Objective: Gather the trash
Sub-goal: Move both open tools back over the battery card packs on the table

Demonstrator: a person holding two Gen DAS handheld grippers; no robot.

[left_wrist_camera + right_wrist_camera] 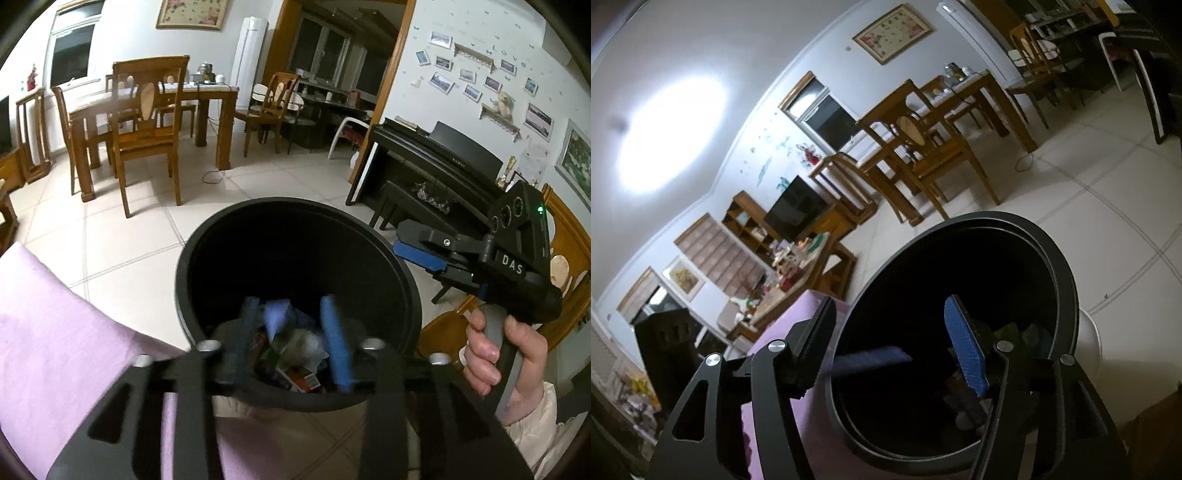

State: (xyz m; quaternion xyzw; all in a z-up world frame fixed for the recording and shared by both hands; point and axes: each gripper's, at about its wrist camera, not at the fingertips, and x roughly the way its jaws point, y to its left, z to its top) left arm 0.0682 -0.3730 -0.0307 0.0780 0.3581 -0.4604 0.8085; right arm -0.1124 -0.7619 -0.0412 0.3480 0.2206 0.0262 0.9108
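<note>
The trash (291,350) lying in the black bin (207,251) is blurring into a jumble behind the left tongs (291,343), too soft to identify piece by piece. In the right wrist view the bin's depth is sinking into darkness, and the right tongs (901,347) are covering part of its contents.

round black trash bin (369,258) stands upright on the tiled floor, top open. mixed trash (291,350) lies at its bottom: crumpled wrappers, plastic, a pale blue scrap.
</note>
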